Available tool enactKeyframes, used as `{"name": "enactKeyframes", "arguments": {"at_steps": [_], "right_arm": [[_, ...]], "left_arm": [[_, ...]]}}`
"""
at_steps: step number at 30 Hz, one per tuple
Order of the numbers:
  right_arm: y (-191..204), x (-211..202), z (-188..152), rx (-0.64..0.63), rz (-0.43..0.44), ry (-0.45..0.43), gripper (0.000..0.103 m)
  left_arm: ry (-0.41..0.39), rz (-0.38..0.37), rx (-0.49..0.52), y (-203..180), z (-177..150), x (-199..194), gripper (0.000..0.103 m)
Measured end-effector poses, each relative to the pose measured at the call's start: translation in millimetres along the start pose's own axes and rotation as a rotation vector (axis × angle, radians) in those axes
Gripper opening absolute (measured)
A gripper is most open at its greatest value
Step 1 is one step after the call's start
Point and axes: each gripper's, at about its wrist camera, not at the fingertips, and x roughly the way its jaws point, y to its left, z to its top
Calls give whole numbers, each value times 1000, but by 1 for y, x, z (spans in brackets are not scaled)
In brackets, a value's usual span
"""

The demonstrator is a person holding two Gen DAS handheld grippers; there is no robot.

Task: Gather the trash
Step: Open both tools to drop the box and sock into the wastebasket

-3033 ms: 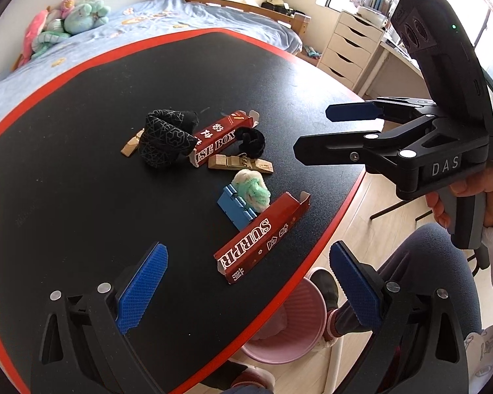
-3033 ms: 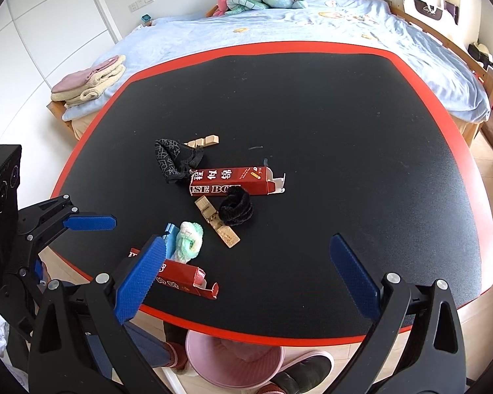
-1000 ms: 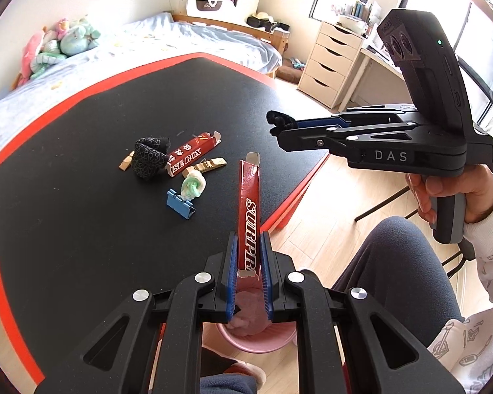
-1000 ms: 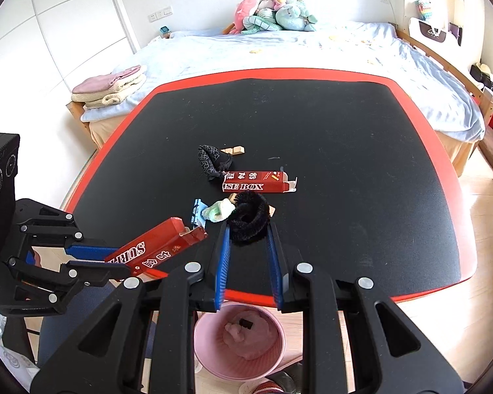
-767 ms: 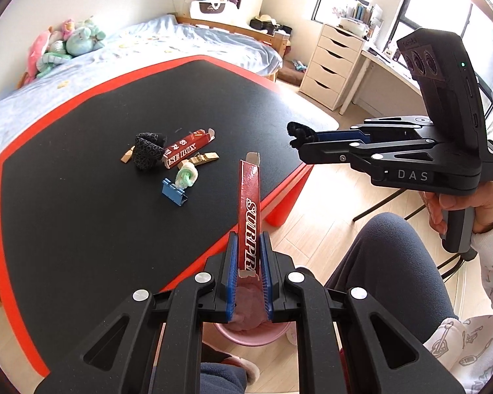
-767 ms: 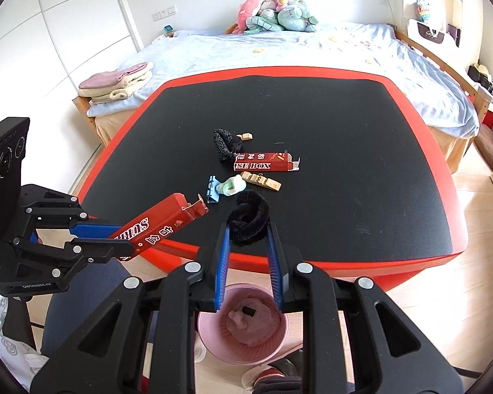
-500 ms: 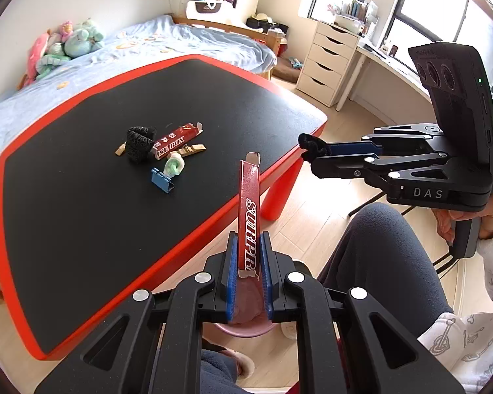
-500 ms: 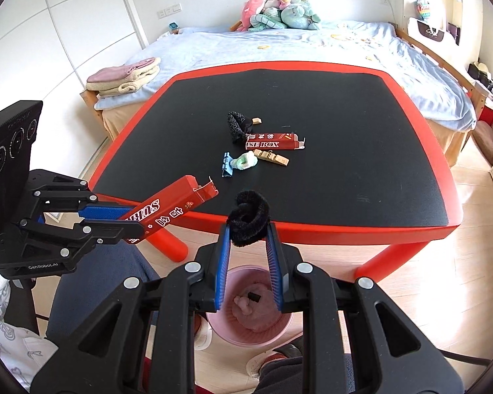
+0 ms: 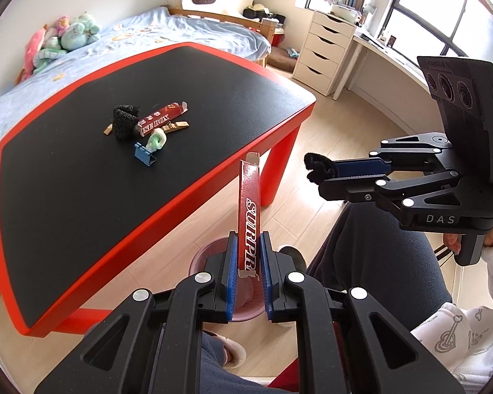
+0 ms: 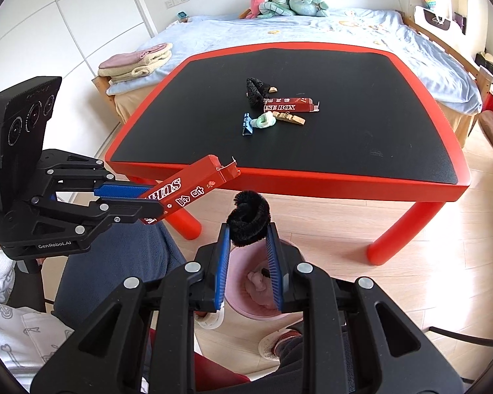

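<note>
The left gripper [image 9: 249, 264] has its fingers [image 9: 231, 272] pinching the lower end of a long red carton [image 9: 249, 216]; the carton stands up along the fingers toward 12 o'clock in the left wrist view, its torn top flap open. The right gripper [image 10: 247, 259] has its fingers [image 10: 222, 269] pinching a black fuzzy scrunchie [image 10: 249, 221] at their tips. Both grippers are off the bench [image 10: 345, 177], over the wooden floor, with a pink bin [image 10: 243, 298] directly below the right gripper and just behind the left gripper's fingers in its own view. Something pale and a small dark bit lie inside the bin.

On the bench top a cluster lies together: a second red carton [image 10: 289, 105], a black patterned pouch [image 10: 254, 90] at its 10 o'clock, a wooden clothespin [image 10: 291, 119] at its 6 o'clock, a pale green scrunchie [image 10: 264, 120] touching a blue binder clip [image 10: 246, 124]. Another wooden clip peeks from behind the pouch

A bed [image 10: 312, 32] with plush toys stands beyond the bench
</note>
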Motion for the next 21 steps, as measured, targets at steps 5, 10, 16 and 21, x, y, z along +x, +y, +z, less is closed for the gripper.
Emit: {"name": "enactKeyframes", "arguments": {"at_steps": [5, 10, 16, 21], "right_arm": [[0, 0, -1, 2, 6, 0, 23], [-4, -2, -2, 11, -2, -14, 69], [-11, -2, -5, 36, -52, -10, 95], [-9, -4, -7, 42, -66, -8, 97]], "left_arm": [[0, -1, 3, -2, -1, -1, 13], [-2, 25, 3, -1, 0, 1, 43], [-65, 64, -40, 5, 1, -8, 92], [-76, 91, -65, 8, -1, -16, 95]]}}
